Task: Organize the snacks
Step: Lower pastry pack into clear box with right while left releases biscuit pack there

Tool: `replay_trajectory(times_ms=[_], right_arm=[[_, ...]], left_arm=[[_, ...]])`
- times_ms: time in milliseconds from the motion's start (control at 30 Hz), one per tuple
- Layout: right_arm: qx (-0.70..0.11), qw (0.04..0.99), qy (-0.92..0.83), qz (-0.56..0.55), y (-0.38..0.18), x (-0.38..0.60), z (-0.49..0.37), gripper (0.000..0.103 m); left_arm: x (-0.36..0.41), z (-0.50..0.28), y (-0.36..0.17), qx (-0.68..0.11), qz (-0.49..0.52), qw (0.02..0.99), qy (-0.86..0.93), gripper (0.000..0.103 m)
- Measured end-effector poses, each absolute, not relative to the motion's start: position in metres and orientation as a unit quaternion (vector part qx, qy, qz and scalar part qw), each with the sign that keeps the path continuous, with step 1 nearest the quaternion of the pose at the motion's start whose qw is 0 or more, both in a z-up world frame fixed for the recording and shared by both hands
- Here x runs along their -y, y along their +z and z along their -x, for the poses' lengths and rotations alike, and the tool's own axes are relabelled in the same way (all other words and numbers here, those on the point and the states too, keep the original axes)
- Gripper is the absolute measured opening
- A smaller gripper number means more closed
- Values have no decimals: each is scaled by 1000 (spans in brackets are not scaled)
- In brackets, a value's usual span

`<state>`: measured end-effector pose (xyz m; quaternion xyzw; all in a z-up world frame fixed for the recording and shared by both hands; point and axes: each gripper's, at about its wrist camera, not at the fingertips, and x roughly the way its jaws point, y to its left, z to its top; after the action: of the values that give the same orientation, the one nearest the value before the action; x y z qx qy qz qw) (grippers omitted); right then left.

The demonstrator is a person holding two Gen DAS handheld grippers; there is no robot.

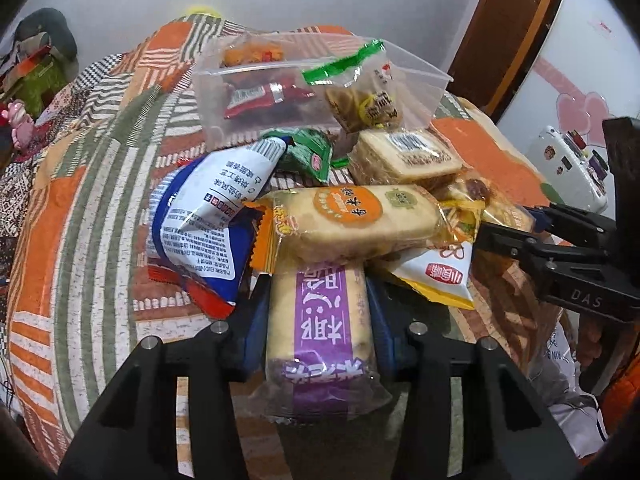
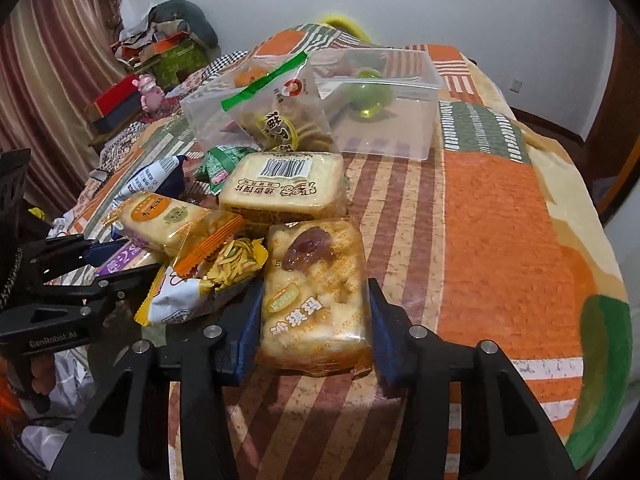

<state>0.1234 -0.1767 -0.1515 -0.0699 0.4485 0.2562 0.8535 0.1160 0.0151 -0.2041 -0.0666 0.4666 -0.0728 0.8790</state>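
Left claw (image 1: 318,300) clamped on purple-banded cake pack (image 1: 320,328), angled steeply down at the pile's near edge, pack partly under the orange-label rice cake (image 1: 352,220); right claw (image 2: 314,300) likewise tilted, clenched on jam-topped bread pack (image 2: 316,292); both probably bound for the clear bin (image 2: 384,120) behind, on the patchwork bed (image 2: 500,220).

Snack wrappers glossy clear film: purple-banded cake pack (image 1: 320,332), jam bread pack (image 2: 316,292). Storage box (image 1: 320,76) clear smooth plastic; bedspread (image 2: 500,220) matt woven cloth. Gripper bodies matt black plastic, blue pads (image 2: 248,320), bright metal pins (image 1: 416,326)
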Motion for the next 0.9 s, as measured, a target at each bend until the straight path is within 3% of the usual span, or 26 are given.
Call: replay_trajectory(times_ms=[900], right_arm=[[-367,900,232,38,-82,206,-137,43]], left_arm=[[-35,-128,-105,-350,64,934,-39,45]])
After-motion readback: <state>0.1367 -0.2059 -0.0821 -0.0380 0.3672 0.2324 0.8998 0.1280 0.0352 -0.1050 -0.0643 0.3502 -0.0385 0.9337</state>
